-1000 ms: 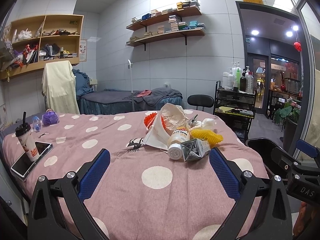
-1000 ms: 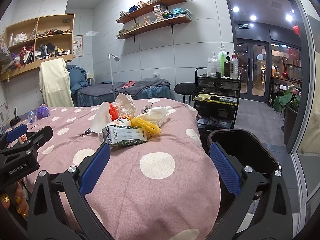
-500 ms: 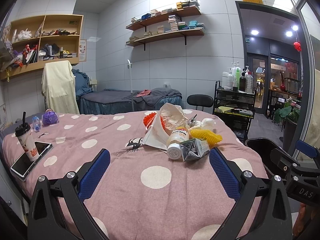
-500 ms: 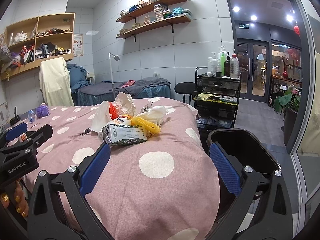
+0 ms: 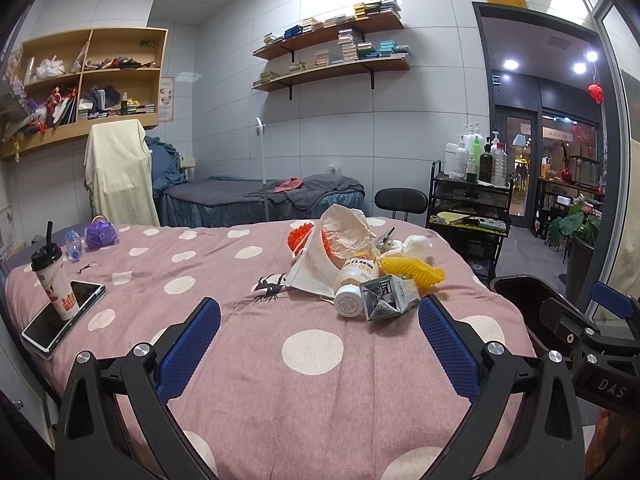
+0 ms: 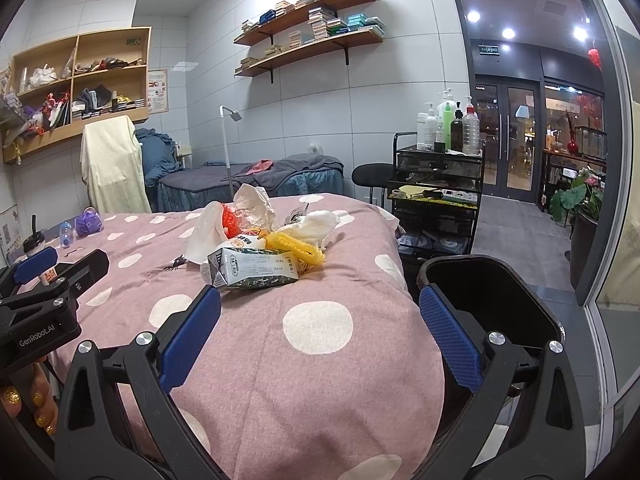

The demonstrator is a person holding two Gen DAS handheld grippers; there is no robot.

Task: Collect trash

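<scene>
A: Status on your grippers?

B: Your left gripper [image 5: 319, 328] is spread wide, nothing between the blue pads, hovering over the near edge of the bed [image 5: 224, 320]. Your right gripper [image 6: 320, 326] is the same: spread wide, holding nothing, over the bed's near right corner.

A: Where's the trash?

B: One pile [image 5: 360, 264] toward the far right part of the bed, well ahead of both grippers. Front of the pile: a crushed milk carton [image 6: 256, 270] lying on its side. Touching it, in your left view, is a small bottle [image 5: 354, 280] lying with its white cap toward you. Behind those sit a yellow bumpy wrapper [image 5: 412, 270], a white face mask [image 5: 312, 268], crumpled white paper [image 5: 344, 232] and something red [image 5: 298, 236] at the back.

A: Bin?

B: The black bin [image 6: 492, 300] stands on the floor just beside the bed's right edge, mouth open, right behind your right gripper's right finger.

A: Anything else on the bed?

B: At the left edge, a lidded cup with a straw [image 5: 54, 280] stands on a phone [image 5: 64, 314]. A purple item [image 5: 102, 234] lies at the far left corner.
</scene>
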